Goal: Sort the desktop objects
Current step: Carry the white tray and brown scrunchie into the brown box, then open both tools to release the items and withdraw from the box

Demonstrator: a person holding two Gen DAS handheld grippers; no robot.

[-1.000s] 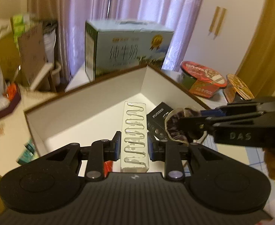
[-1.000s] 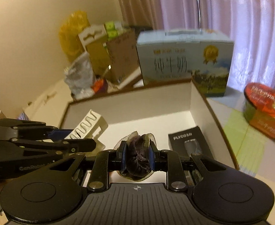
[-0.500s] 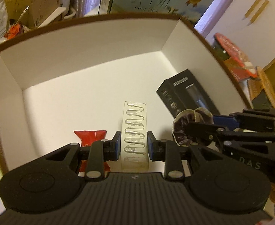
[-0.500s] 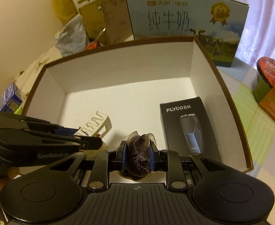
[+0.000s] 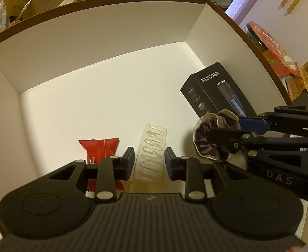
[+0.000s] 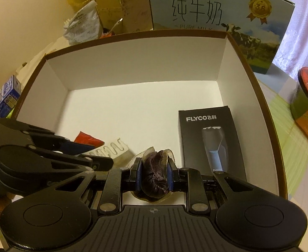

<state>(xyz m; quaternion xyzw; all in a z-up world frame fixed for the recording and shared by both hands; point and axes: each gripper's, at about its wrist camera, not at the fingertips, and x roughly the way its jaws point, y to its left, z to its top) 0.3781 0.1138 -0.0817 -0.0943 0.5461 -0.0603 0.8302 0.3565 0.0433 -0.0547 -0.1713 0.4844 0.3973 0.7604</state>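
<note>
The large white cardboard box with a brown rim (image 5: 103, 31) has most of its floor bare toward the far wall and left corner; its contents crowd the near edge. A black rectangular shaver carton (image 6: 210, 140) lies flat along the right wall, and a red plastic sachet (image 5: 99, 149) lies near the left. Both tools tilt steeply down into the box, side by side. The left hand-held gripper (image 5: 149, 161) straddles a clear ribbed plastic tray (image 5: 153, 151) that now rests on the box floor; its jaws have just been opening, and slim gaps show between the pads and the tray. The right hand-held gripper (image 6: 154, 174) is clamped on a dark purple velvet scrunchie with a pale trim (image 6: 155, 177), just above the floor beside the carton. Compared with a second ago, both tools are lower and deeper inside the box, and the tray is no longer squeezed.
</note>
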